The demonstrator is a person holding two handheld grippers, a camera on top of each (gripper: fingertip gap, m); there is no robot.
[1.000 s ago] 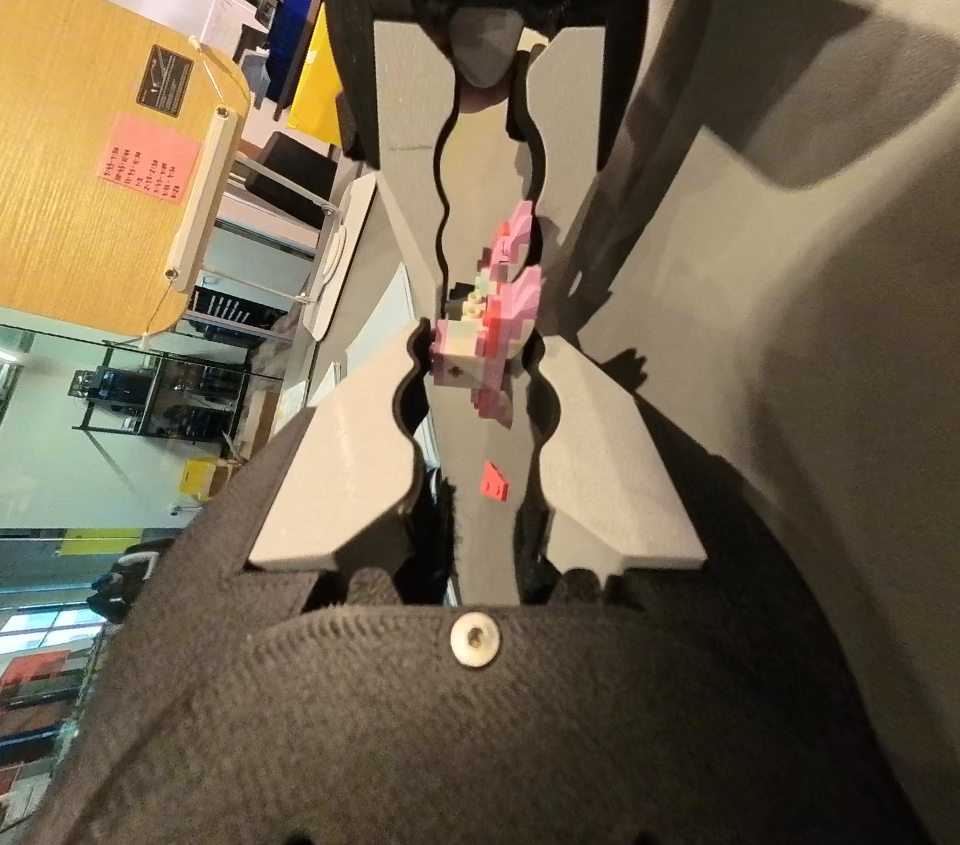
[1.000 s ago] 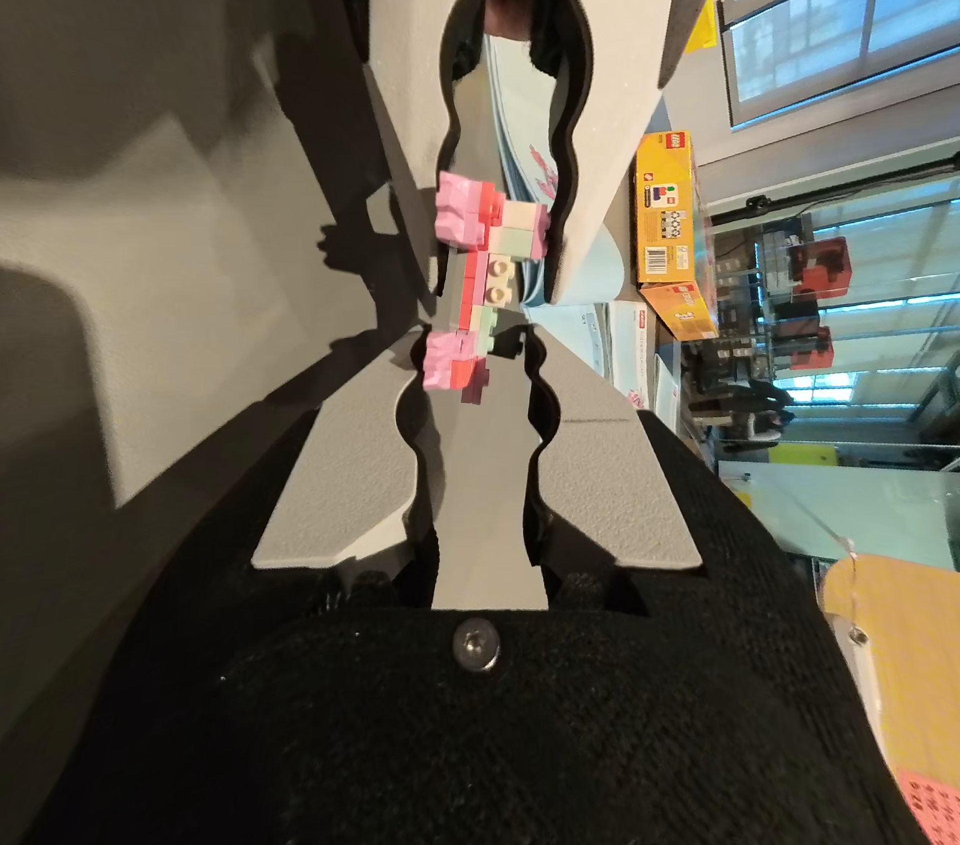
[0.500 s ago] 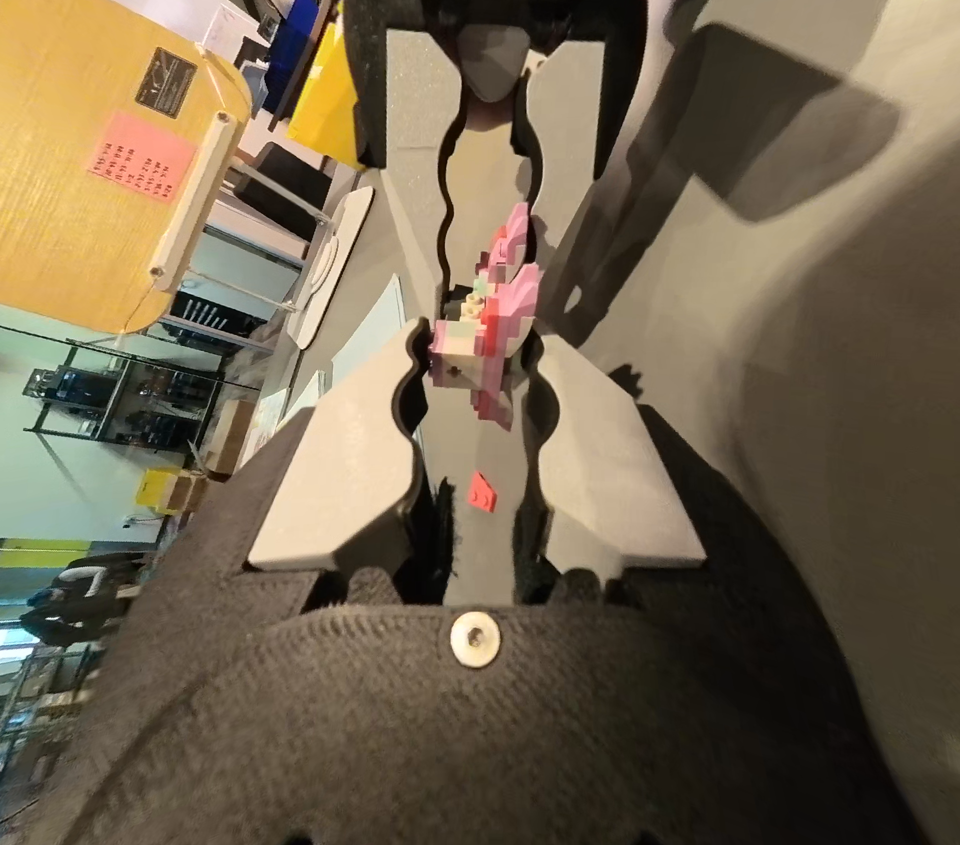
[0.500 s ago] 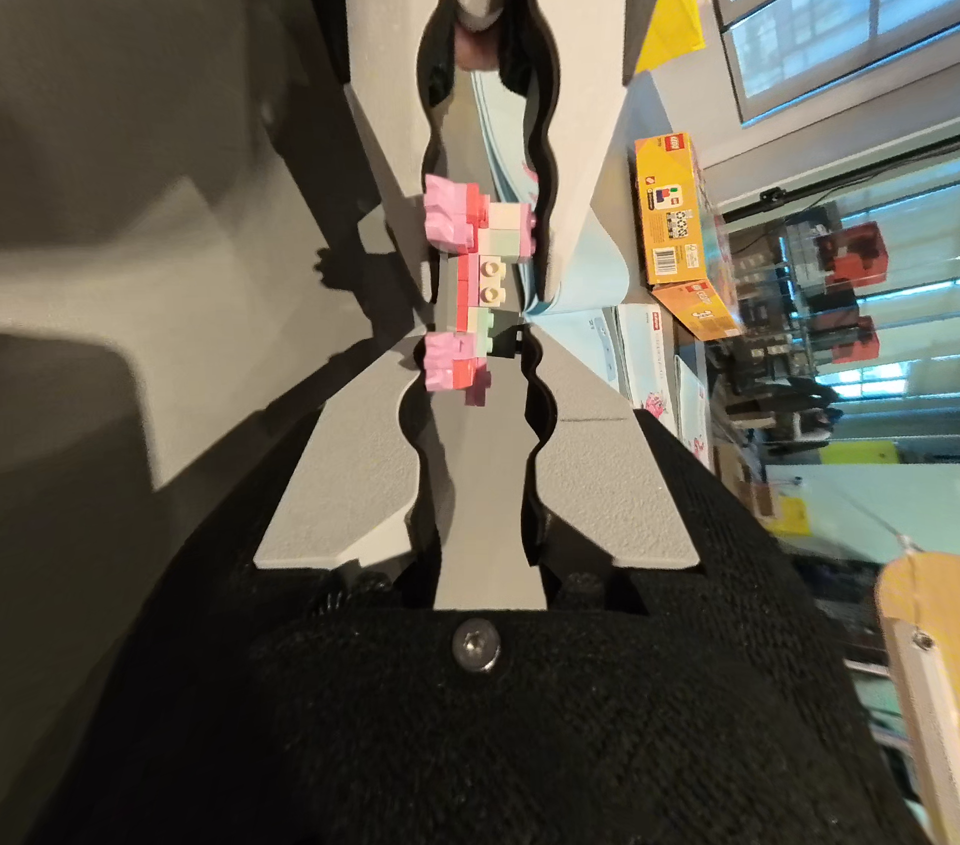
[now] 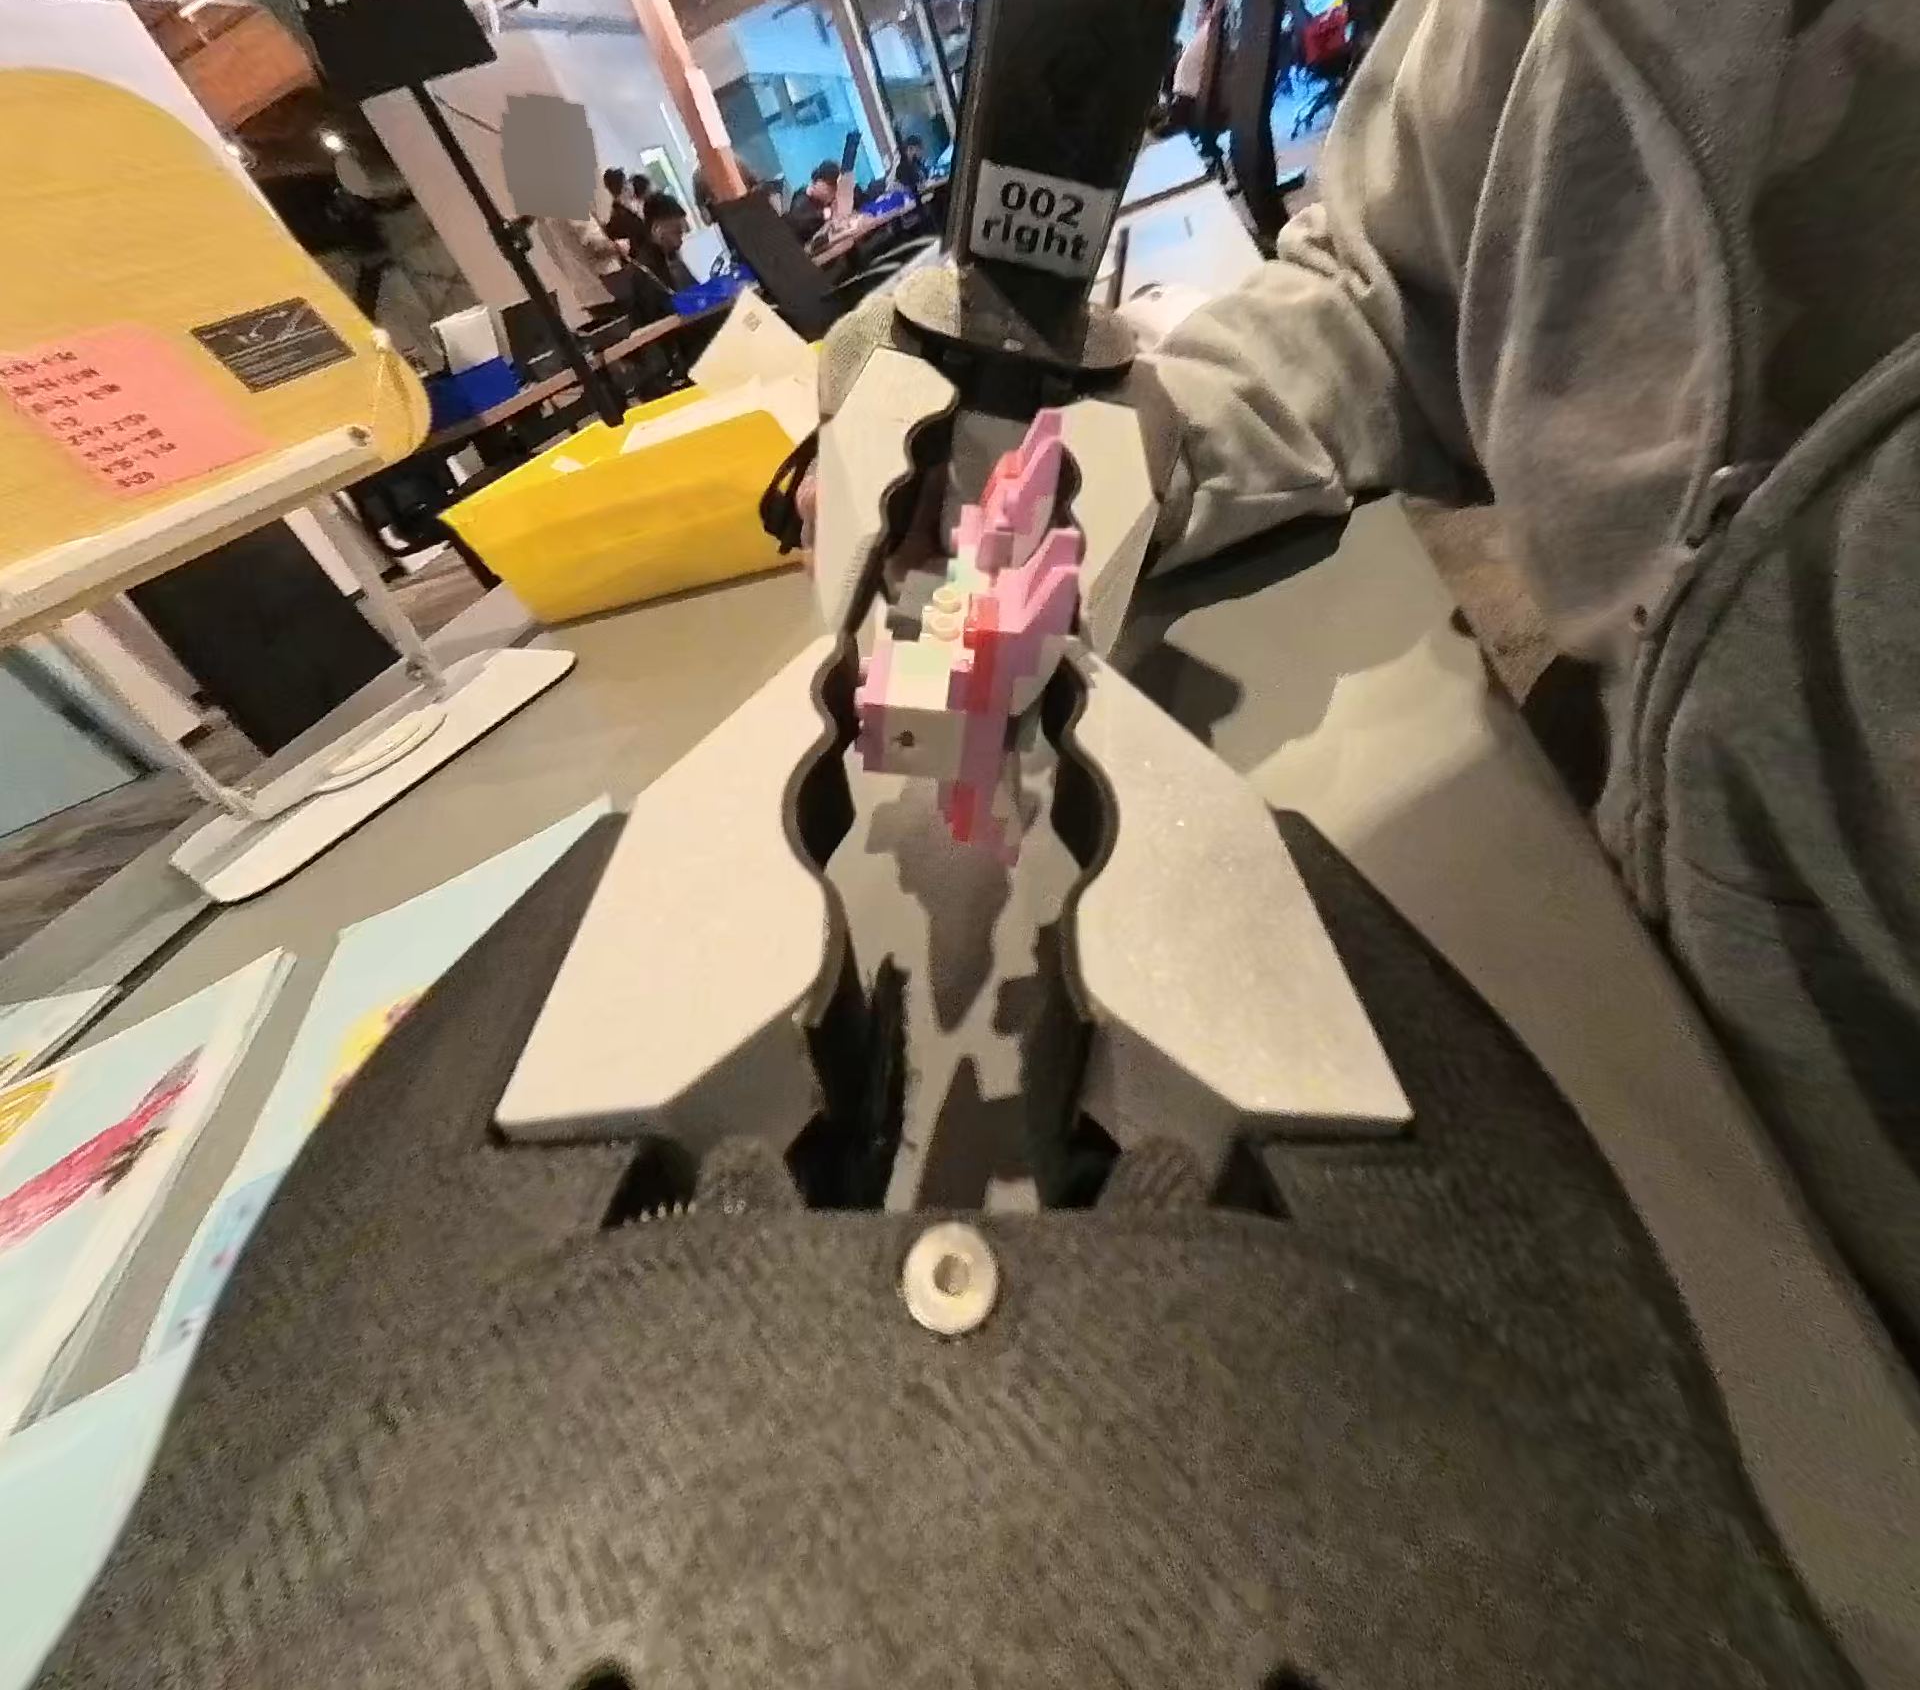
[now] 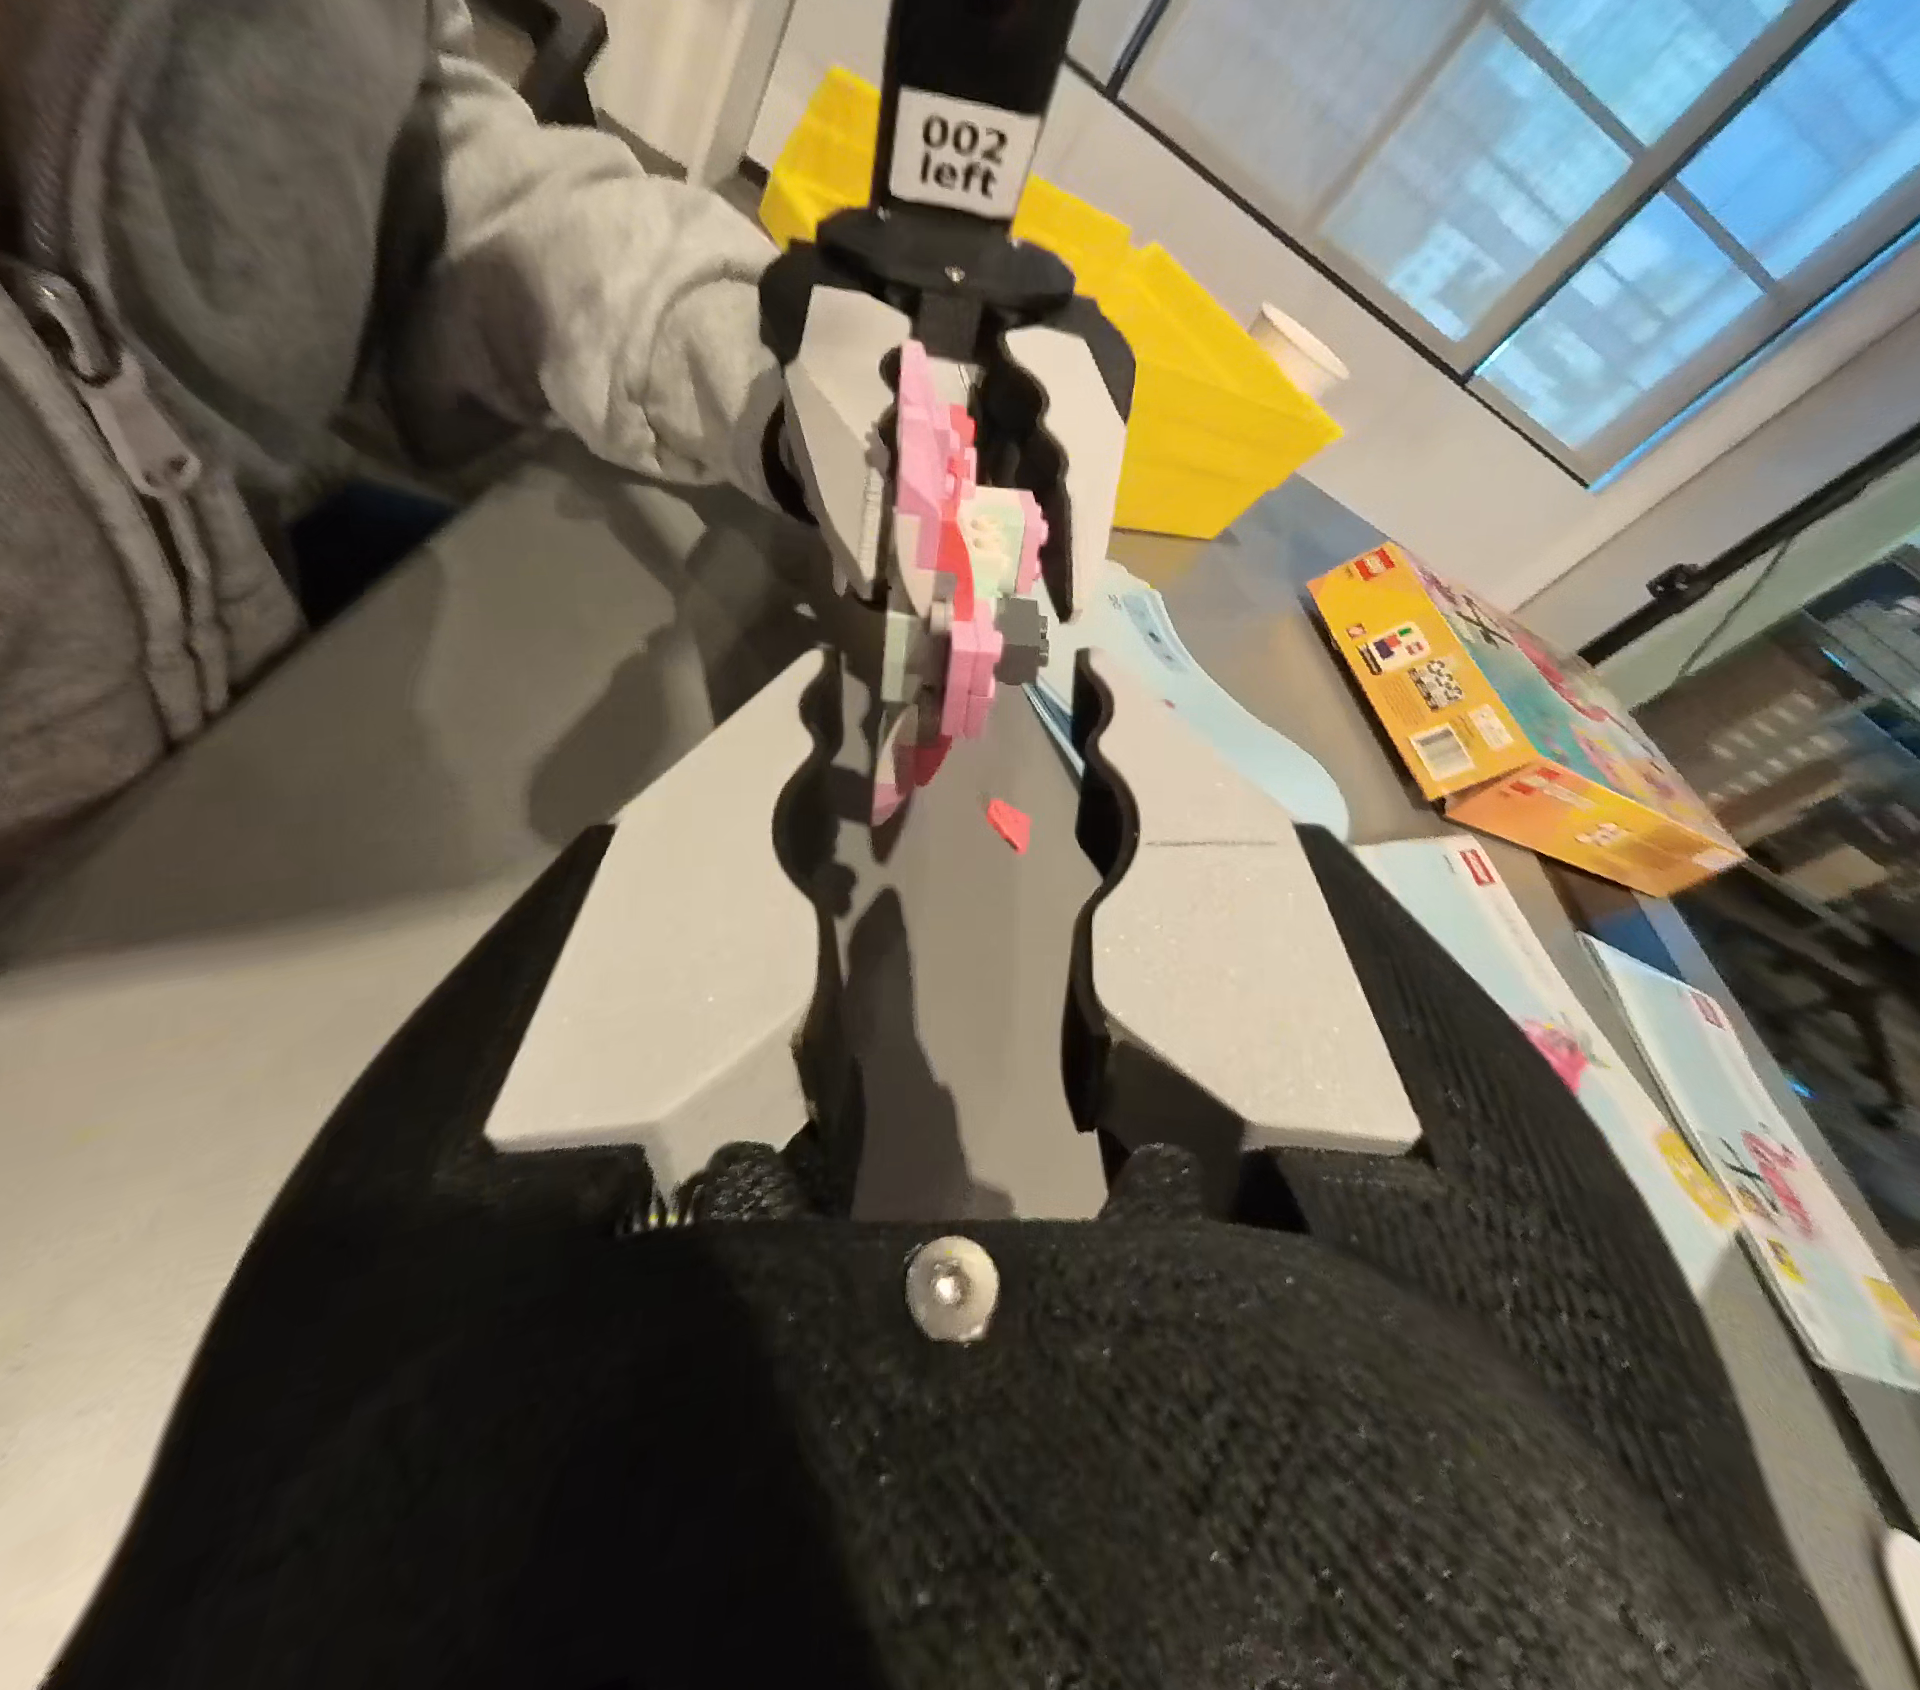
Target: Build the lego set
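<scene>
While both grippers meet tip to tip above the grey bench (image 5: 665, 684), the pink lego model (image 5: 966, 664) hangs in the air between them. It is a partly built figure of pink, red, pale green and cream bricks, with one grey piece at its side. In the left wrist view the left gripper (image 5: 951, 705) has its jaws pinching the near end of the model. In the right wrist view the right gripper (image 6: 951, 664) stands with its jaws a little apart around the other end, and whether they truly press on it I cannot tell.

Judging by its size and shape, the build looks well advanced, yet not finished: one small red brick (image 6: 1008, 825) lies loose on the bench under the model, unused. Open instruction sheets (image 6: 1704, 1152) lie at the side.

As for containers, a yellow bin (image 5: 623, 513) stands farther back; its contents are hidden. The orange set box (image 6: 1496, 705) lies flat, seemingly closed.
</scene>
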